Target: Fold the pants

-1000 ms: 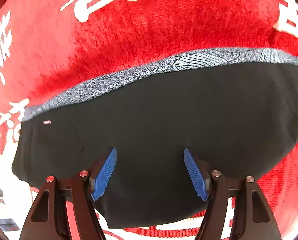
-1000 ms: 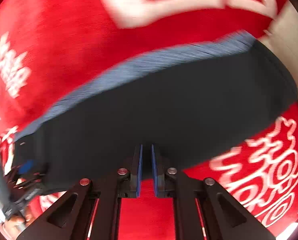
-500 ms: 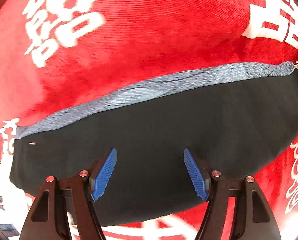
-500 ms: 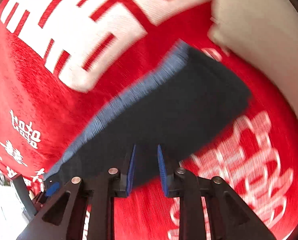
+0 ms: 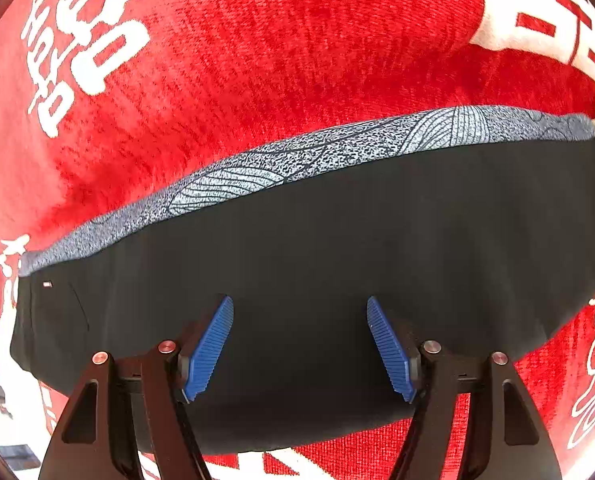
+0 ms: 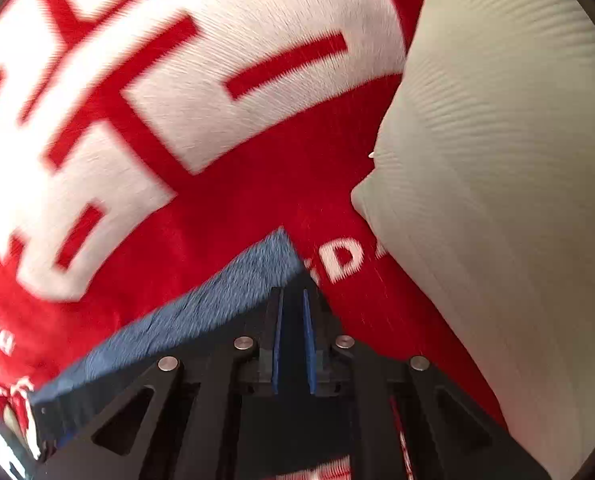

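Right now one pair of black pants (image 5: 337,264) lies folded flat on the red blanket (image 5: 257,72), a long dark band stretching from left to right across my left wrist view. Along its far edge runs one grey patterned strip (image 5: 297,160) (speckled, with leaf-like line drawings), showing from under the black layer. A small white tag (image 5: 47,284) sits near the far left corner of the black cloth.

My left gripper (image 5: 299,344) hangs over the near middle of the pants with its two blue pads (image 5: 209,350) spread wide apart and nothing between them.

My right gripper (image 6: 293,344) is at the right end of the pants (image 6: 177,364), at the corner where the grey strip (image 6: 217,300) ends. Its two blue pads (image 6: 275,344) stand close together with only a narrow dark slot between them; I cannot tell whether cloth is pinched there. This view is smeared by motion.

Outward from there, the red blanket (image 6: 237,208) carries large white characters, and one pale ribbed cushion (image 6: 497,200) lies on the right, just beyond the corner of the pants.
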A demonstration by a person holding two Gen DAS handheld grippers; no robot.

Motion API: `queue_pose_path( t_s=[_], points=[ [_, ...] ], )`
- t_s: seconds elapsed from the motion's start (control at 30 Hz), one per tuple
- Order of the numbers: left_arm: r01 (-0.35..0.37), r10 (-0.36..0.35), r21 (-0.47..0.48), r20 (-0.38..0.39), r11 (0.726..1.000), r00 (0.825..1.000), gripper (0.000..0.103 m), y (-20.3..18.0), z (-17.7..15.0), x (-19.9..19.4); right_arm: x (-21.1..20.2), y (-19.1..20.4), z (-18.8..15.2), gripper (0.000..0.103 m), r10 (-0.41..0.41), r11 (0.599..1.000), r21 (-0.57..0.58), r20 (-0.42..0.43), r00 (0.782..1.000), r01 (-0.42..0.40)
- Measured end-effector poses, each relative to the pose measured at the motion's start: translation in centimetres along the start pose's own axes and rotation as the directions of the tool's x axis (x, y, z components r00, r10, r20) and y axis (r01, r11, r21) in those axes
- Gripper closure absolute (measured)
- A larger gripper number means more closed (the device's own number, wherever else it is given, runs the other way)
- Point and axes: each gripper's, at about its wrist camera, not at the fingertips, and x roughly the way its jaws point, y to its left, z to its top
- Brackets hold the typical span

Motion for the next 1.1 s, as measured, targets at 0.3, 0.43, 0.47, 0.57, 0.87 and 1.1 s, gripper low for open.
queue_pose_path(
  t_s=[0.3, 0.43, 0.47, 0.57, 0.87, 1.1],
  points=[
    [-0.005, 0.005, -0.028, -0.015, 1.0, 1.0, 0.022, 2.5, 0.8, 1.4, -2.6, -2.5, -11.1, 0.044, 0.324, 0.912, 0.288, -0.072, 0.943, -0.292],
    [0.02, -0.02, -0.035, 0.002, 0.999, 1.0, 0.022, 1.5, 1.2, -0.6, -1.1, -3.7, -13.9, 0.044, 0.425, 0.825, 0.409, 0.01, 0.905, -0.391],
    [0.026, -0.026, -0.035, 0.009, 0.999, 1.0, 0.022, 1.3, 1.4, -0.9, -0.6, -3.9, -14.2, 0.044, 0.441, 0.802, 0.431, 0.039, 0.897, -0.413],
    [0.031, -0.03, -0.031, 0.022, 0.999, 0.999, 0.022, 0.1, 2.1, -1.4, -0.1, -4.8, -13.2, 0.044, 0.453, 0.774, 0.453, 0.092, 0.887, -0.443],
    [0.044, -0.042, -0.051, 0.042, 0.998, 0.998, 0.022, -3.2, 6.1, -1.5, 2.0, -4.4, -9.9, 0.043, 0.517, 0.698, 0.459, 0.209, 0.83, -0.55],
    [-0.016, 0.019, -0.077, 0.039, 0.997, 0.999, 0.034, -5.8, 8.7, 1.9, 4.0, -4.6, -8.9, 0.088, 0.587, 0.668, 0.492, 0.113, 0.801, -0.559]
  ],
)
